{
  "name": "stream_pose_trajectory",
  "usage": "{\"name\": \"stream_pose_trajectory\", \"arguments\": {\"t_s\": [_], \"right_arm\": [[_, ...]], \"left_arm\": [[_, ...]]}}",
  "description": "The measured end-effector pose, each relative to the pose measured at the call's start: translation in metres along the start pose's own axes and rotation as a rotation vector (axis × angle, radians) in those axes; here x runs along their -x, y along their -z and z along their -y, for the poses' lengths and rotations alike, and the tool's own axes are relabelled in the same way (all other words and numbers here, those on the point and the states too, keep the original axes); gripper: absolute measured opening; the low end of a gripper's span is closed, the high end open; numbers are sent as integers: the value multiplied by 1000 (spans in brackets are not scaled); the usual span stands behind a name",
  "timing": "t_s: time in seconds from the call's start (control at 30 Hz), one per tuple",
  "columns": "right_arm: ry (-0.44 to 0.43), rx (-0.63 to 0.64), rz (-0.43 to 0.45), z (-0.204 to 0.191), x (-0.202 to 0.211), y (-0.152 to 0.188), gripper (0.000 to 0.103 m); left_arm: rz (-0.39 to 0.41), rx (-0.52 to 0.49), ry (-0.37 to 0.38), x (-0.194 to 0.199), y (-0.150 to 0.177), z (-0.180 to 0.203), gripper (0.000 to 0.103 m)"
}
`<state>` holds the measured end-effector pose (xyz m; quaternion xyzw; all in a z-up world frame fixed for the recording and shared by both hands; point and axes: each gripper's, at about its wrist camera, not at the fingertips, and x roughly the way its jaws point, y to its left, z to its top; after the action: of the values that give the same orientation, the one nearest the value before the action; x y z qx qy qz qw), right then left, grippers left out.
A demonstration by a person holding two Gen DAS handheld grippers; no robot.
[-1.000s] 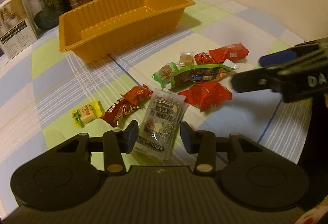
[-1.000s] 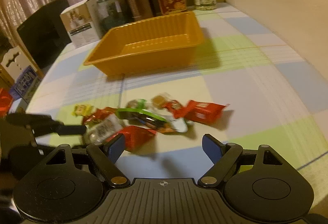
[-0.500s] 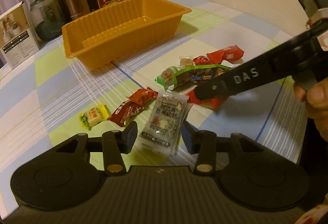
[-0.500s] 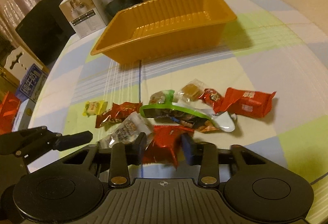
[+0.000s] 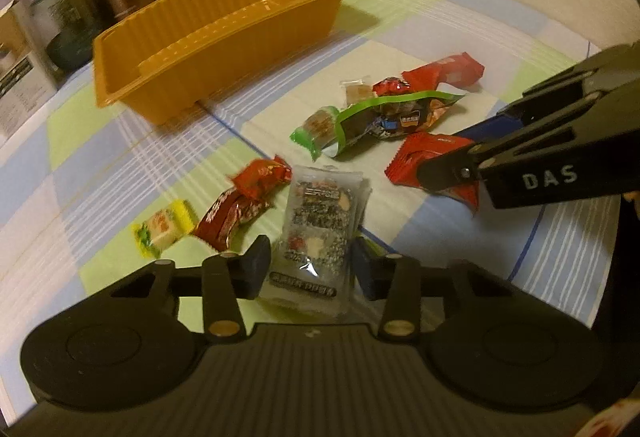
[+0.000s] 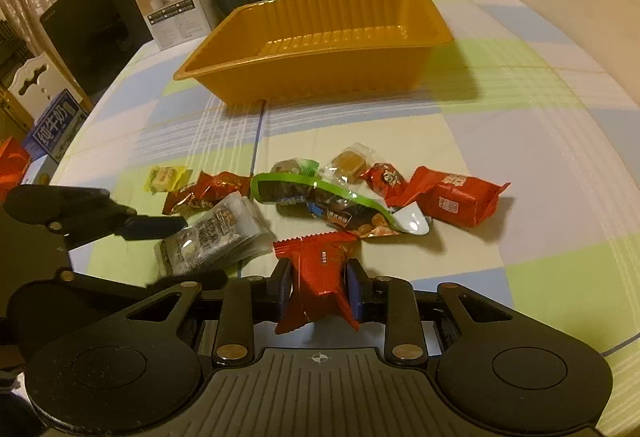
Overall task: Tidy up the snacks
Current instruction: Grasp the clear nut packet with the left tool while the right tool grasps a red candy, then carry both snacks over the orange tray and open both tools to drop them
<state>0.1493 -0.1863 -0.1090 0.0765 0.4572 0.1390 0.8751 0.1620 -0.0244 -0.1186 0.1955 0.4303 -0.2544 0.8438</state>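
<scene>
Right wrist: red packet (image 6: 320, 277) clamped between right tongs (image 6: 319, 291).

snacks (image 6: 344, 197) scattered on the tablecloth (image 6: 520, 141) — tray (image 6: 320, 49) behind them.

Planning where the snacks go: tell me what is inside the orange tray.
The orange tray shows only its bare ribbed floor and walls, with no snack visible inside. Its near wall hides the strip of floor just behind it.
</scene>
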Motion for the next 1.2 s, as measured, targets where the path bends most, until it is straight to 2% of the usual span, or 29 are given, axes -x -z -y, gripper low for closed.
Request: {"name": "stream_pose_trajectory", "arguments": {"t_s": [0.3, 0.57, 0.7, 0.93, 1.2], "right_arm": [[10, 42, 13, -2, -1, 6, 28], [10, 55, 28, -4, 22, 14, 28], [7, 50, 47, -3, 38, 14, 28], [8, 53, 104, -5, 63, 5, 28], [11, 74, 174, 1, 68, -35, 28]], "left_arm": [[3, 99, -39, 5, 7, 5, 36], [3, 298, -76, 22, 21, 15, 34], [7, 358, -79, 35, 25, 18, 34], [43, 383, -117, 59, 16, 20, 34], [108, 387, -140, 70, -26, 5, 34]]}}
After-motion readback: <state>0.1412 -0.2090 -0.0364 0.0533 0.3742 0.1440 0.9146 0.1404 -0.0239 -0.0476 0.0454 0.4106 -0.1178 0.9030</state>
